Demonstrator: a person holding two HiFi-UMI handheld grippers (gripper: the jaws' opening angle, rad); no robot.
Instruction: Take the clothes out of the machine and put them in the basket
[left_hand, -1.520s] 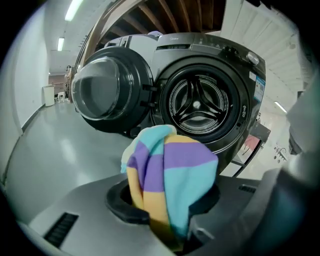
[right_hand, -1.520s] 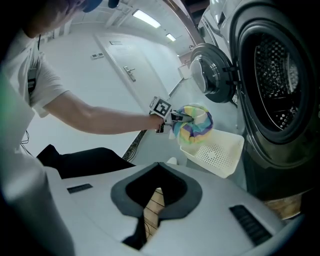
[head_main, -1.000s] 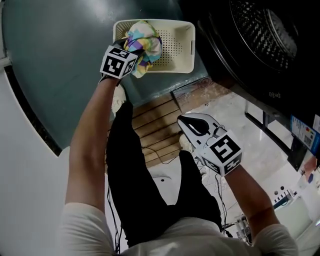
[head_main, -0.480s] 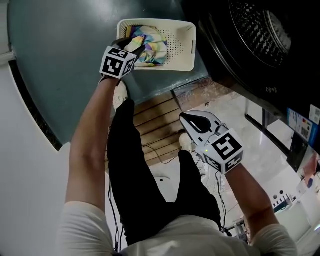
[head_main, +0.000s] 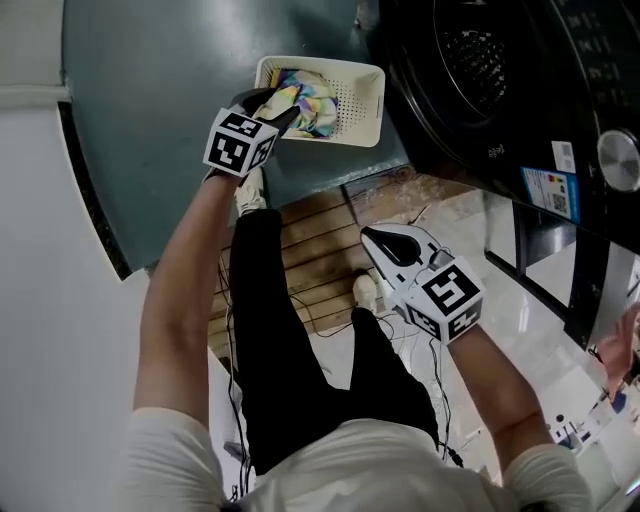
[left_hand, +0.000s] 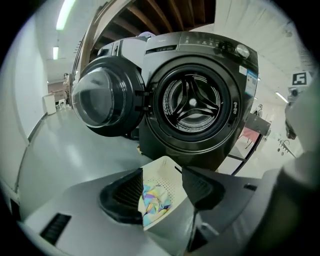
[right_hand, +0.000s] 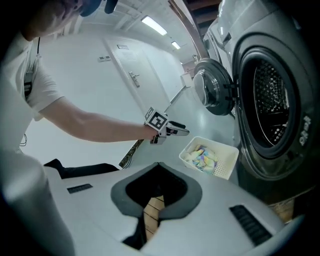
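Dark front-loading washing machine (head_main: 500, 90), door open. On the floor just beside it, a cream basket (head_main: 365, 105) holds the multicoloured clothes (head_main: 308, 102). Left gripper (head_main: 283, 108) above the basket, jaws just opened, nothing between them. Right gripper (head_main: 372, 238) empty, jaws together

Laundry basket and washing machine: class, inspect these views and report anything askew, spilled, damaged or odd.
Nothing stands out. The multicoloured garment lies inside the white basket, which sits upright by the open washing machine.
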